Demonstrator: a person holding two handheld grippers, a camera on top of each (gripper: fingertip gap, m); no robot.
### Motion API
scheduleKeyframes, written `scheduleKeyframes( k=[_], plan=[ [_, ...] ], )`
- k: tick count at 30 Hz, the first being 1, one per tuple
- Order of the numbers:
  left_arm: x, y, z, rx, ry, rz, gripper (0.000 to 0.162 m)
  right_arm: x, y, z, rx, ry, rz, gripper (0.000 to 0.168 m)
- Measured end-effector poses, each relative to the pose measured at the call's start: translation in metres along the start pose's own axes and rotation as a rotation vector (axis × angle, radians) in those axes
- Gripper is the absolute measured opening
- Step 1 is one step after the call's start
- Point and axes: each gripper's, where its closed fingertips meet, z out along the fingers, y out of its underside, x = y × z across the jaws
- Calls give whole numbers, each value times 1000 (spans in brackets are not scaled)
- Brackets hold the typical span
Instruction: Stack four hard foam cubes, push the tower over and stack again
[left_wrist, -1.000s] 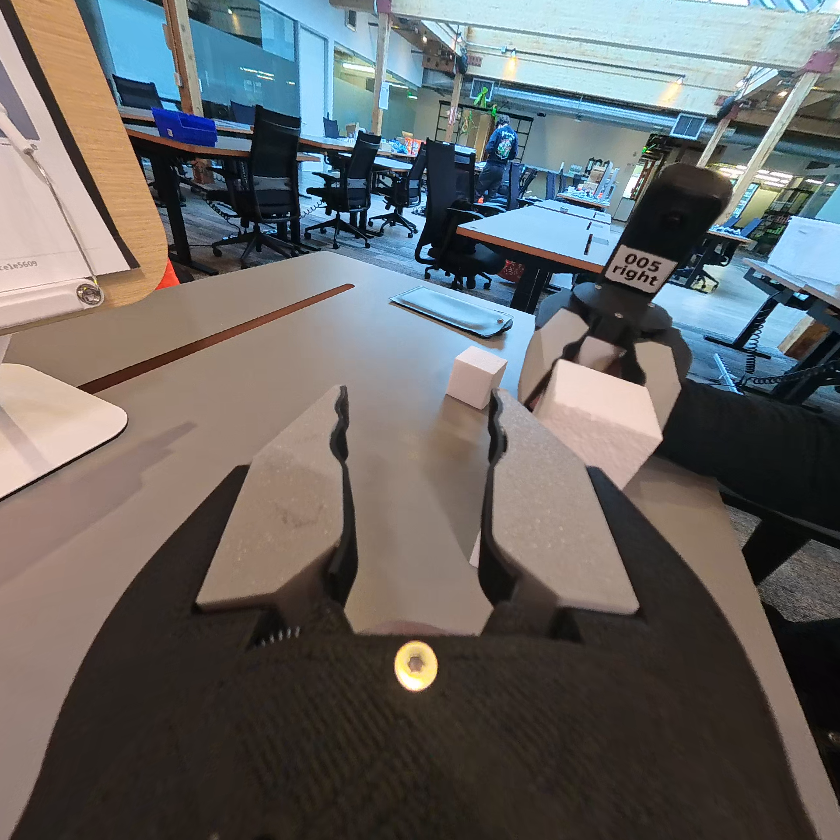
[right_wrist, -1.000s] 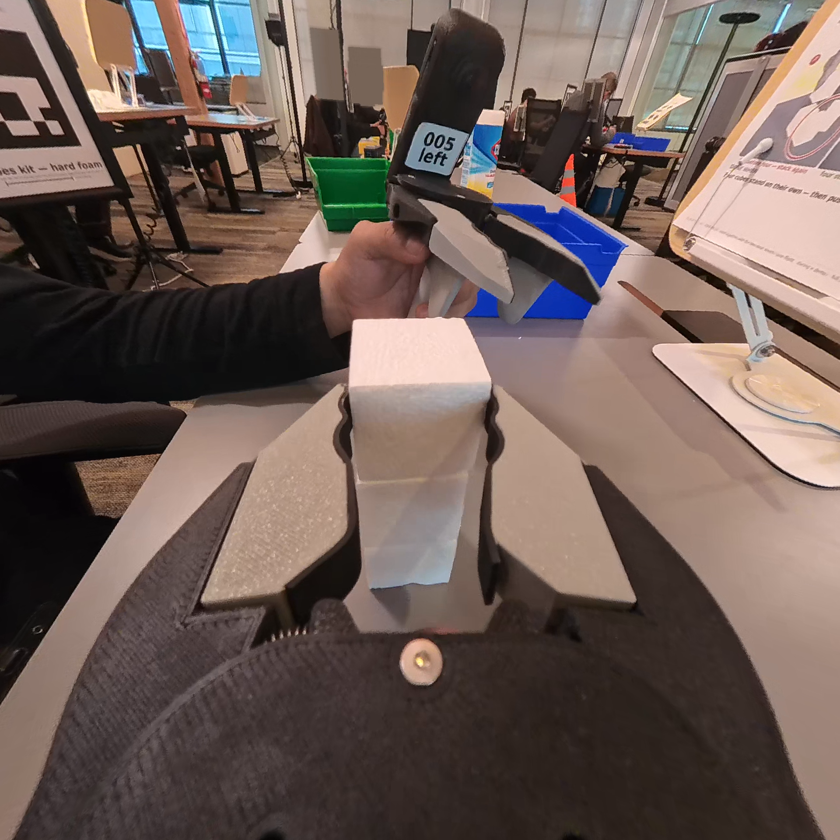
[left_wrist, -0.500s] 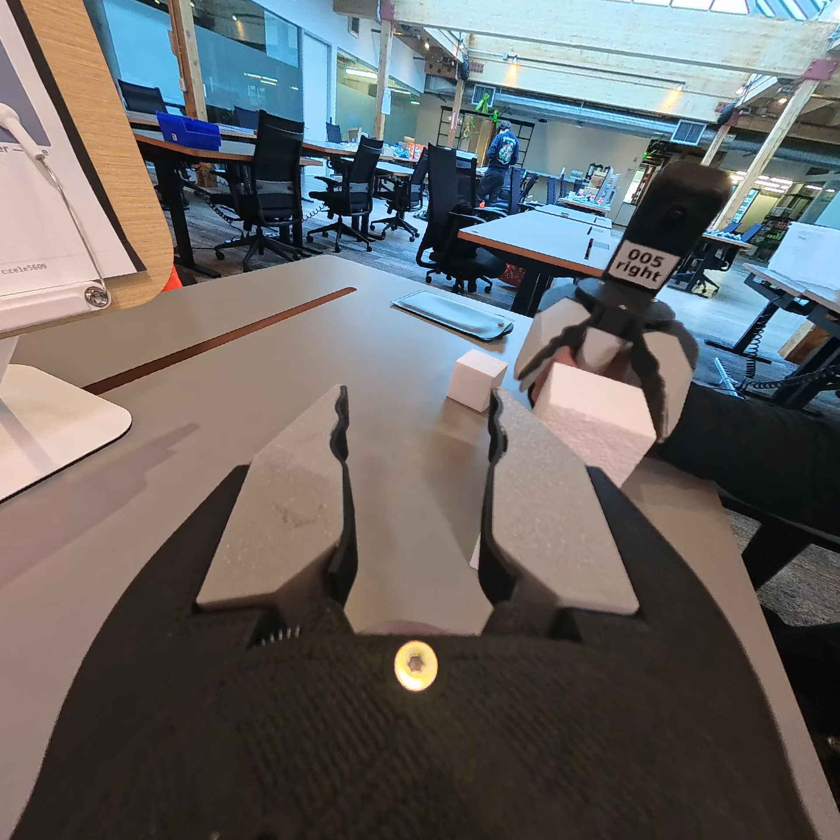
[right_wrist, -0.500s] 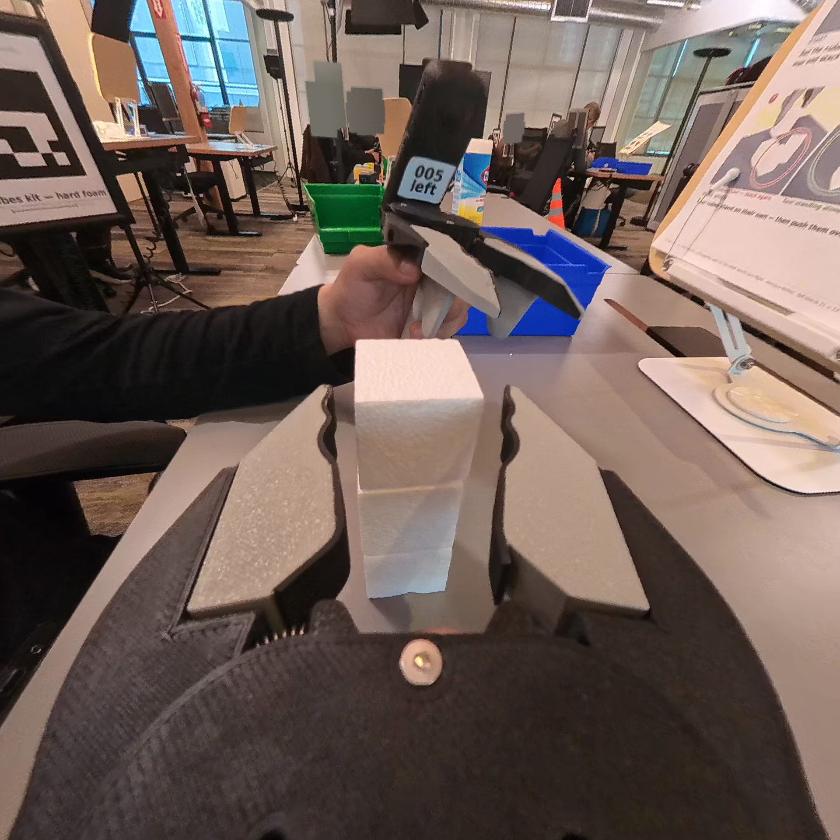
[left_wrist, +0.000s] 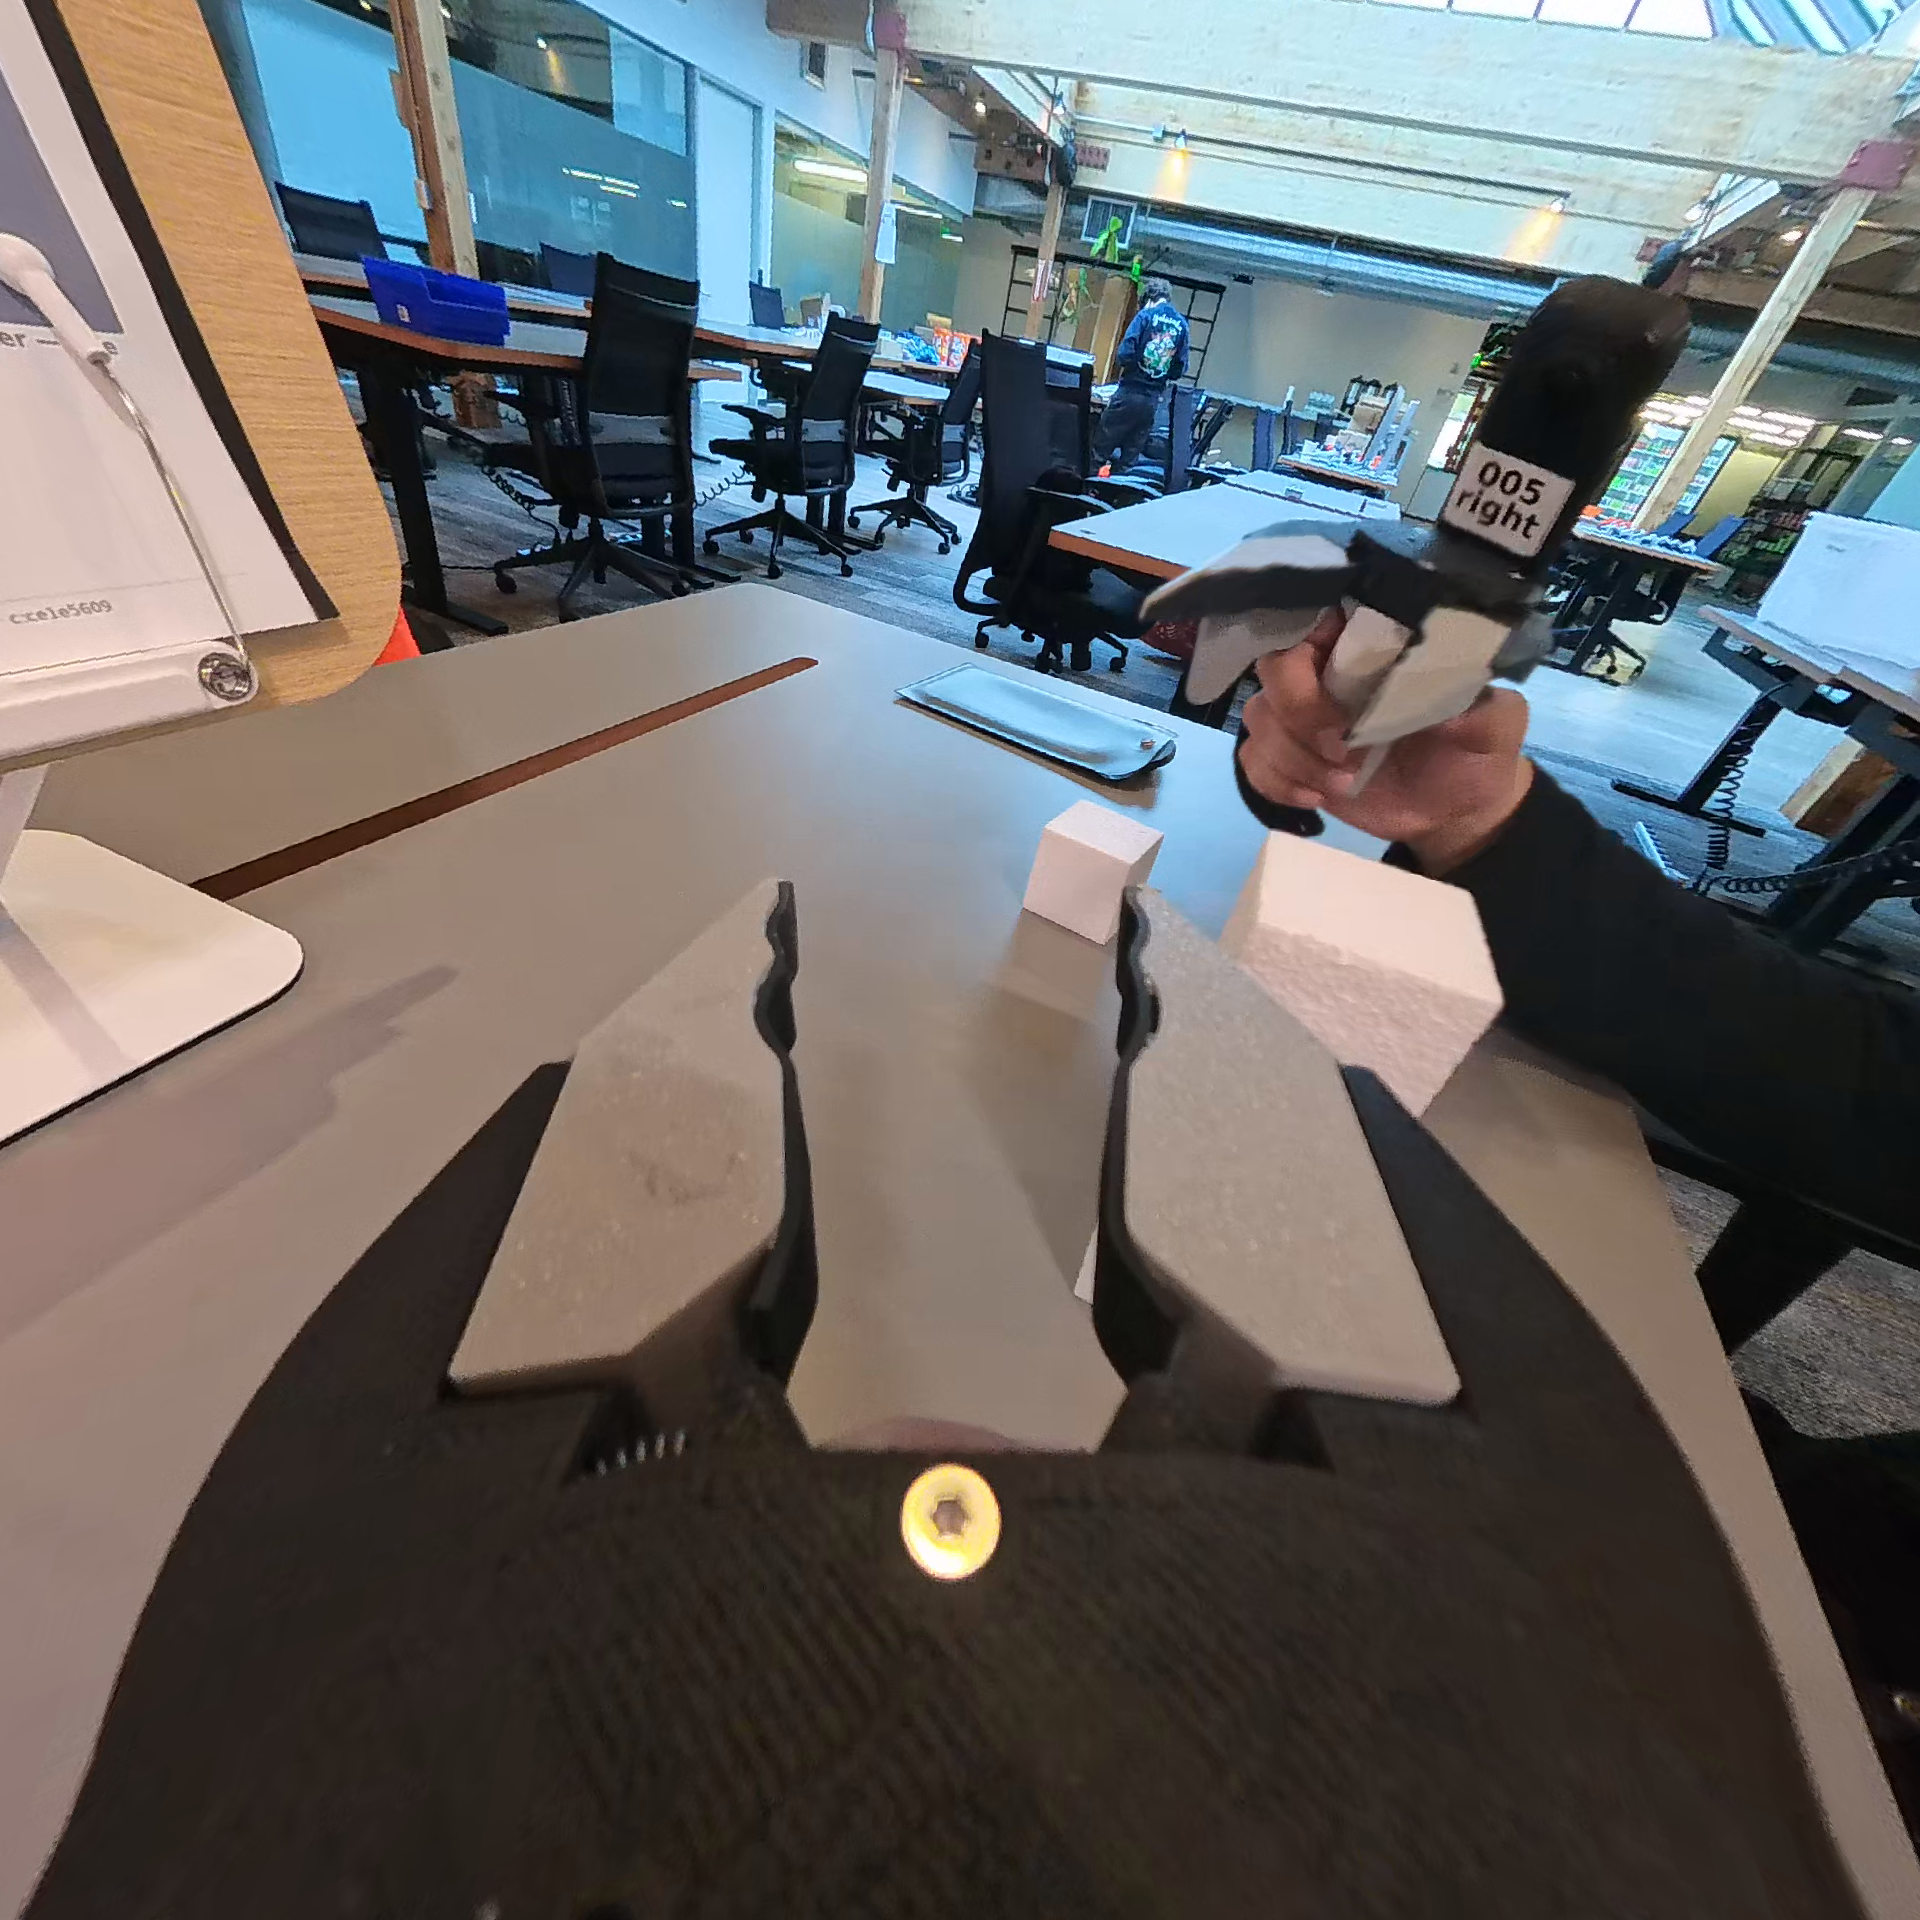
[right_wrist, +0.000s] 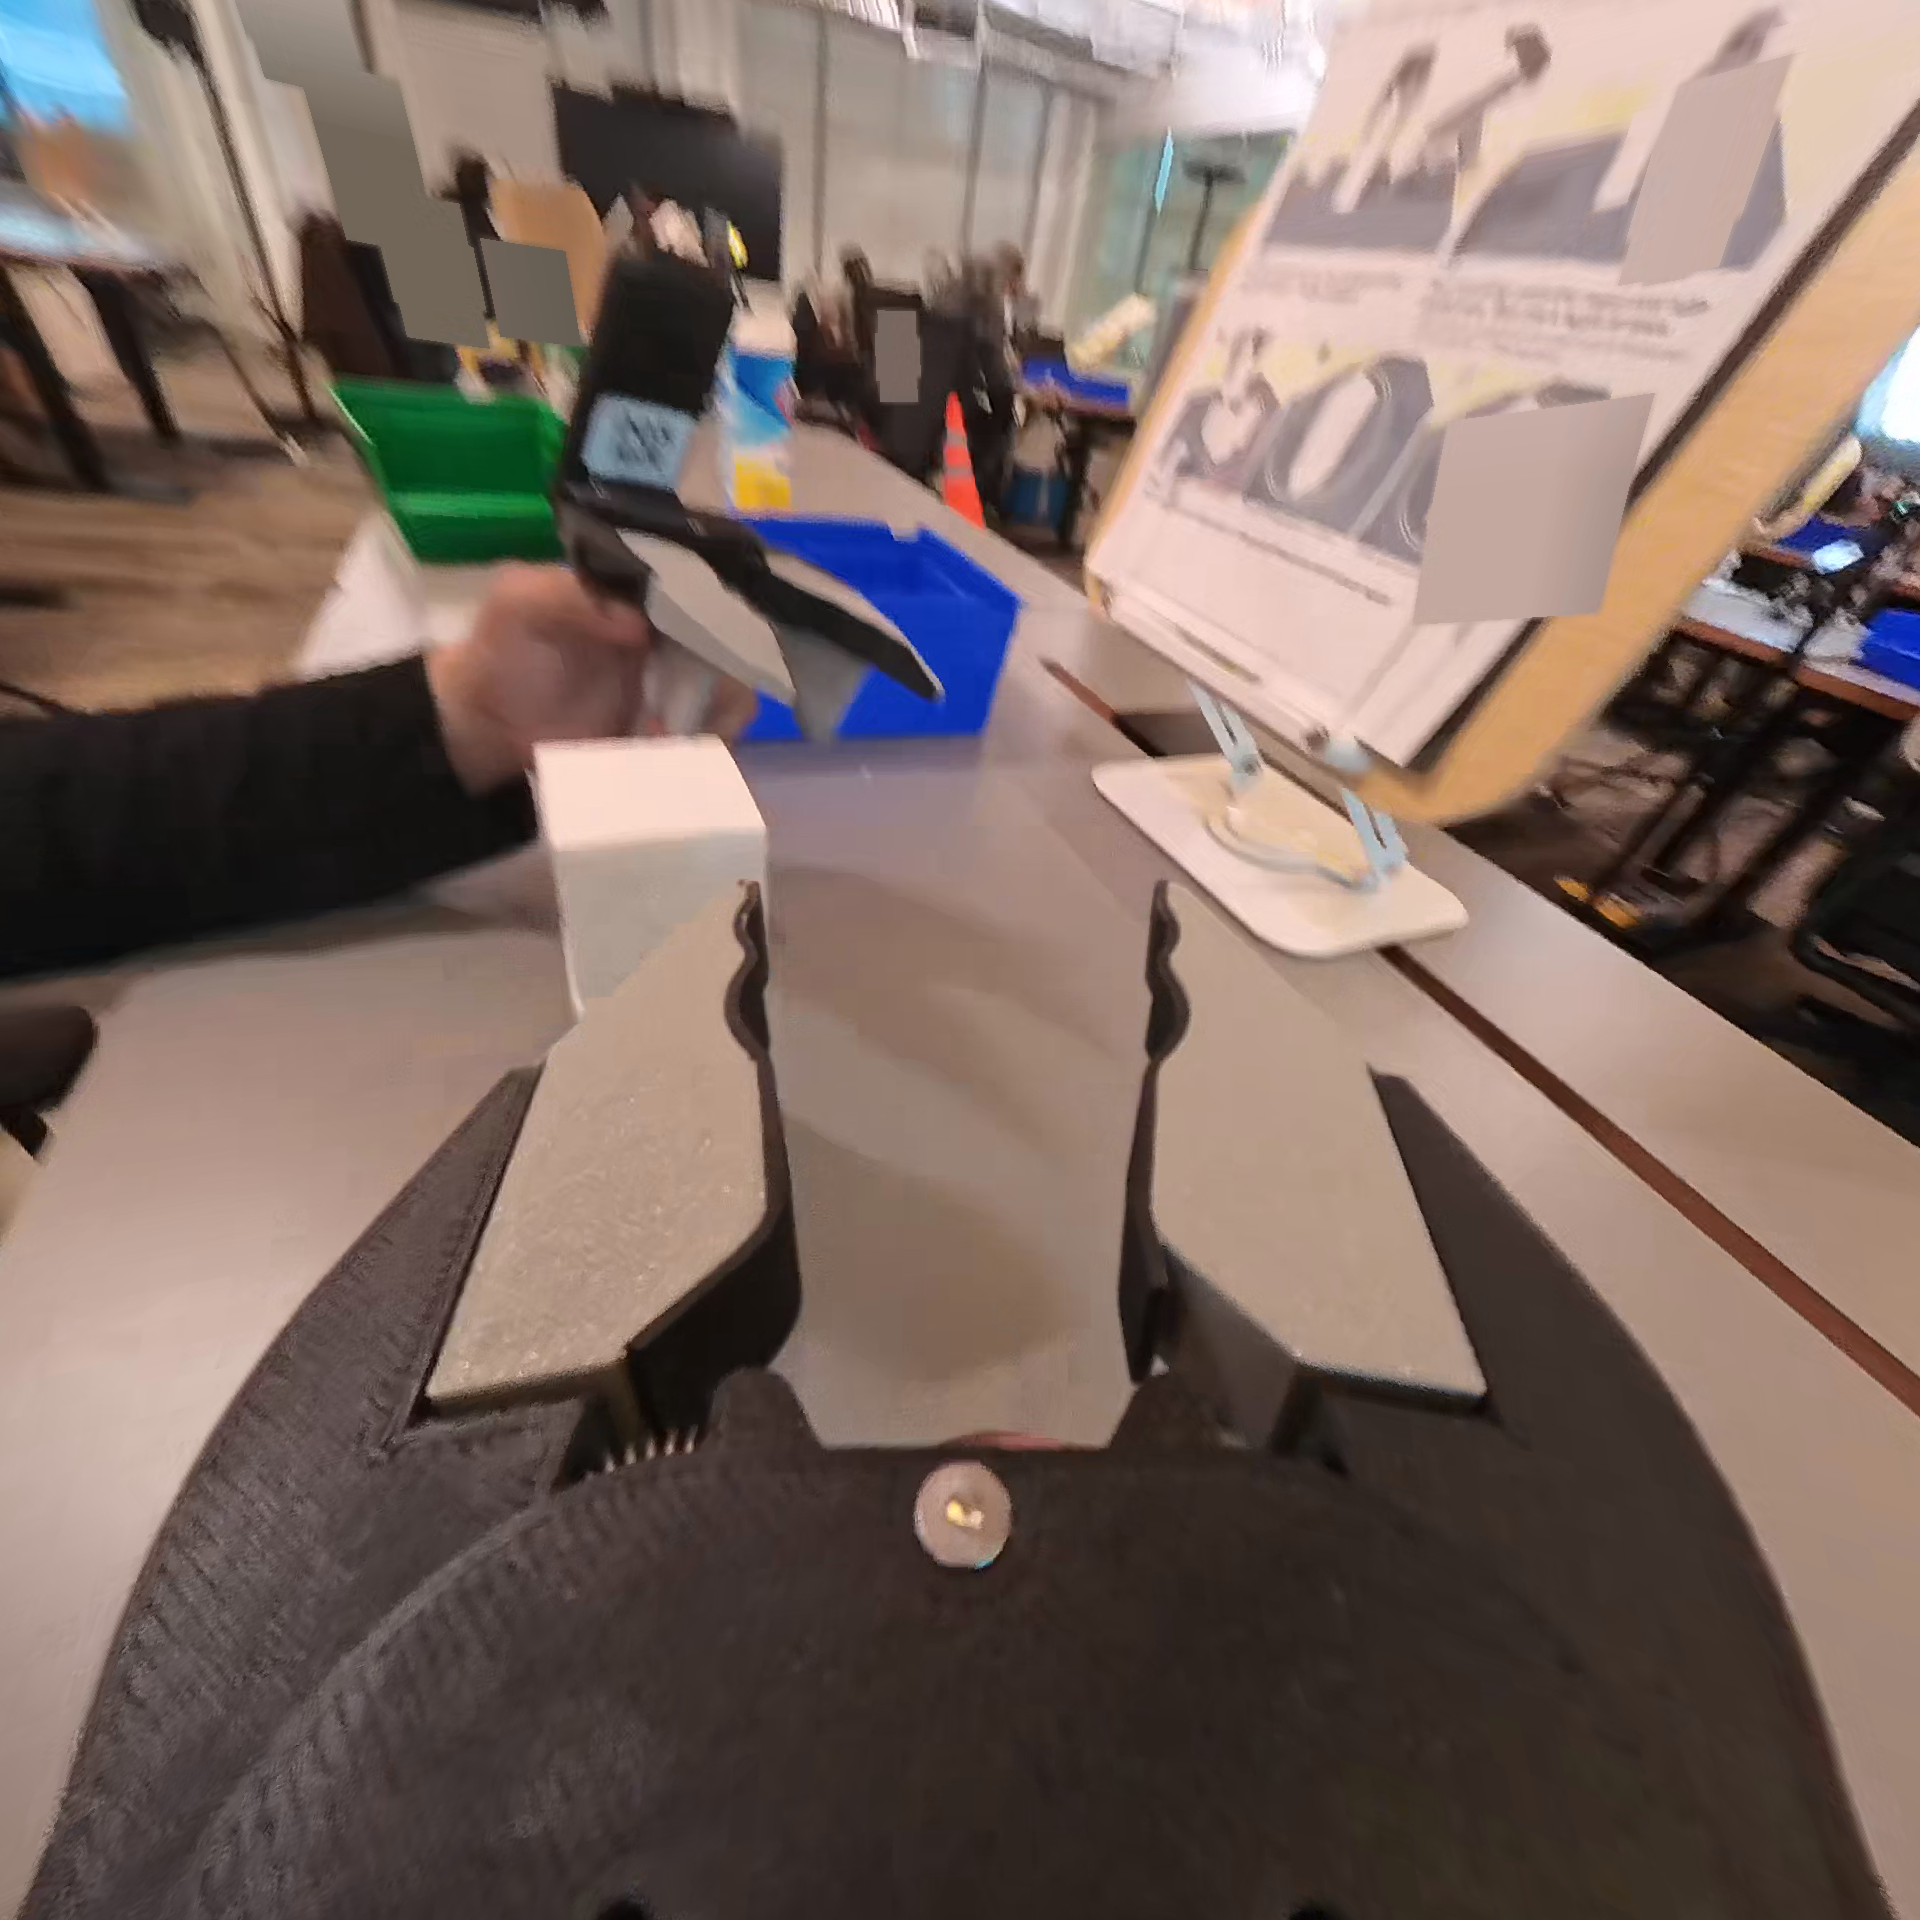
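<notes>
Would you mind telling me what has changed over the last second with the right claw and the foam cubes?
The right claw let go of the top cube it was clamping a second ago, opened wide and swung off to its right, so the stack now sits beside its left finger. The left claw stayed open and empty, and the small cube behind it did not move.

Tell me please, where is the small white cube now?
In the left wrist view the small white cube sits alone on the grey table, ahead of the left gripper, just left of the larger foam stack and in front of the flat dark tray.
</notes>
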Motion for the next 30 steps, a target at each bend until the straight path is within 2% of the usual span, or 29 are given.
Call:
scheduleKeyframes(
  k=[4, 9, 13, 19, 30],
  plan=[
    [-1, 0, 0, 0, -1, -4, 60, 13, 32, -15, -184, 52, -65, 74],
    [-1, 0, 0, 2, -2, -6, 60, 25, 60, -41, -286, 51, -41, 73],
    [-1, 1, 0, -2, -2, -10, 60, 46, 84, -58, -325, 80, 36, 74],
    [0, 0, 0, 2, 1, -9, 60, 58, 100, -73, -336, 98, 84, 76],
    [0, 1, 1, 0, 2, -12, 60, 62, 127, -73, -433, 107, 78, 81]
  ],
)
